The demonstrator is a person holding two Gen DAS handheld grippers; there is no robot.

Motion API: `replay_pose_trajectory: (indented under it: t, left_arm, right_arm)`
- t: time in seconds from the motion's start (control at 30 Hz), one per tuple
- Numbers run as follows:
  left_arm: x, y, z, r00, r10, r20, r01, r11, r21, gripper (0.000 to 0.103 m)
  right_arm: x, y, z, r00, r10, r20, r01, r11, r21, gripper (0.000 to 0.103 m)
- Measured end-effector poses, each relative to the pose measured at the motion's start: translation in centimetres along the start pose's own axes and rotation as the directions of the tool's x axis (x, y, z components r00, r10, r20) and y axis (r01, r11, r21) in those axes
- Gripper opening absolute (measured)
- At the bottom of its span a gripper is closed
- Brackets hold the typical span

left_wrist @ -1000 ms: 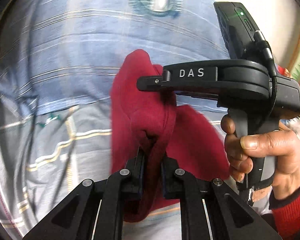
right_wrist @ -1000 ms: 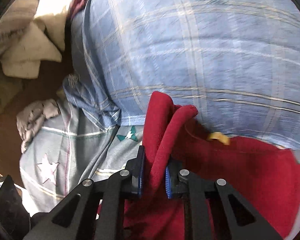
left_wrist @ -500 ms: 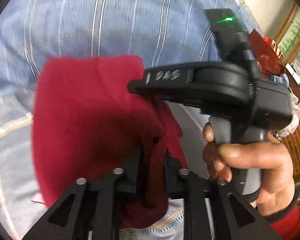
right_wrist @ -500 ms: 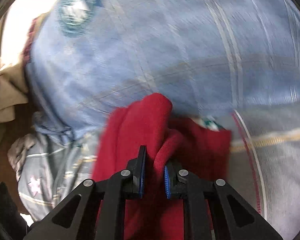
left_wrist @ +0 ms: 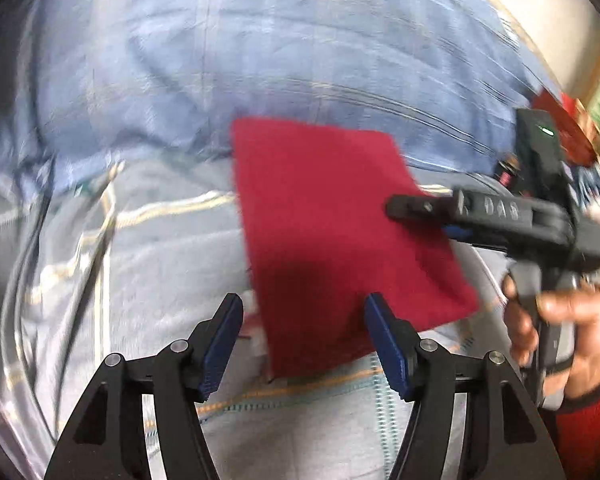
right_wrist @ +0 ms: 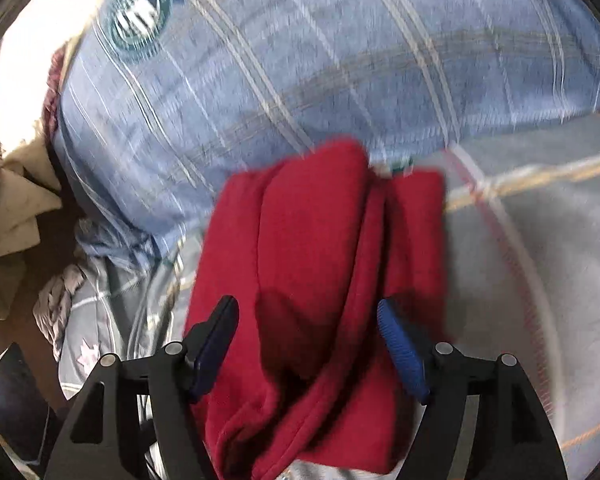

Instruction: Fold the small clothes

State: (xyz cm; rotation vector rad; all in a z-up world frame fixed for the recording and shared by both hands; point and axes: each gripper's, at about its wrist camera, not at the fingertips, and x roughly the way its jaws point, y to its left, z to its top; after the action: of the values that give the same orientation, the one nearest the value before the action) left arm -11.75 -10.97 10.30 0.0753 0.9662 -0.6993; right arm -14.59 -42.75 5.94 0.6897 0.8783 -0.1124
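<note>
Both jaws just opened, red cloth released, seemingly flat between each hand-held gripper's spread fingers.

Red cloth, fleece-like, folded into a rough rectangle, lies flat on blue-grey plaid bedding, long side running near to far. Right wrist view shows its layers bunched in soft lengthwise ridges, near edge rolled. Blurred.
</note>
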Motion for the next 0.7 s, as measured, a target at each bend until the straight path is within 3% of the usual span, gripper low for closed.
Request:
replay_pose_trajectory:
  t: [0.07, 0.1, 0.13, 0.2, 0.27, 0.37, 0.4, 0.47, 0.5, 0.53, 0.63, 0.7]
  left_arm:
    - [0.4, 0.2, -0.2, 1.0, 0.008, 0.006, -0.007, 0.999, -0.032, 0.063]
    - [0.6, 0.3, -0.2, 1.0, 0.016, 0.003, -0.016, 0.999, -0.04, 0.063]
    - [1.6, -0.1, 0.3, 1.0, 0.018, 0.001, -0.018, 0.999, -0.042, 0.063]
    - [2.0, -0.3, 0.3, 1.0, 0.015, 0.01, -0.014, 0.999, -0.044, 0.063]
    - [2.8, -0.2, 0.6, 1.0, 0.017, 0.016, -0.016, 0.999, -0.042, 0.063]
    - [5.1, -0.3, 0.9, 0.999, 0.04, 0.003, -0.04, 0.999, -0.01, 0.063]
    - [5.5, -0.3, 0.8, 0.999, 0.051, 0.001, -0.051, 0.999, -0.004, 0.063]
    - [5.6, -0.5, 0.8, 0.998, 0.062, 0.007, -0.062, 0.998, 0.002, 0.063]
    - [5.6, -0.6, 0.8, 0.998, 0.066, 0.013, -0.066, 0.998, 0.004, 0.063]
    - [5.4, -0.7, 0.9, 0.998, 0.068, 0.017, -0.068, 0.998, 0.003, 0.063]
    - [5.4, -0.7, 1.0, 0.997, 0.072, 0.032, -0.072, 0.997, -0.006, 0.063]
    - [5.5, -0.8, 1.0, 0.996, 0.077, 0.035, -0.077, 0.997, -0.002, 0.063]
  right_arm:
    - [0.7, 1.4, -0.9, 0.999, -0.046, 0.006, 0.047, 0.997, -0.064, 0.065]
    - [0.8, 2.0, -1.2, 0.997, -0.078, 0.022, 0.08, 0.991, -0.112, 0.044]
    - [0.7, 2.8, -1.4, 0.992, -0.116, 0.048, 0.122, 0.979, -0.16, 0.032]
    - [-0.4, 4.2, -1.4, 0.98, -0.158, 0.124, 0.182, 0.96, -0.215, 0.028]
    - [-1.6, 5.2, -1.5, 0.963, -0.186, 0.196, 0.233, 0.939, -0.253, 0.027]
    - [-0.7, 4.9, -2.0, 0.908, -0.331, 0.255, 0.4, 0.867, -0.297, 0.027]
    - [0.2, 3.6, -2.1, 0.909, -0.358, 0.212, 0.407, 0.872, -0.274, 0.027]
    - [0.3, 1.1, -2.3, 0.941, -0.302, 0.153, 0.328, 0.923, -0.199, 0.031]
    - [-0.6, 0.4, -2.2, 0.955, -0.258, 0.146, 0.28, 0.947, -0.157, 0.035]
    - [-1.7, 0.0, -2.0, 0.958, -0.249, 0.14, 0.266, 0.957, -0.118, 0.046]
    - [-5.4, 0.4, -2.5, 0.924, -0.28, 0.261, 0.312, 0.946, -0.091, 0.05]
    - [-6.6, 1.4, -3.0, 0.923, -0.242, 0.298, 0.29, 0.948, -0.128, 0.049]
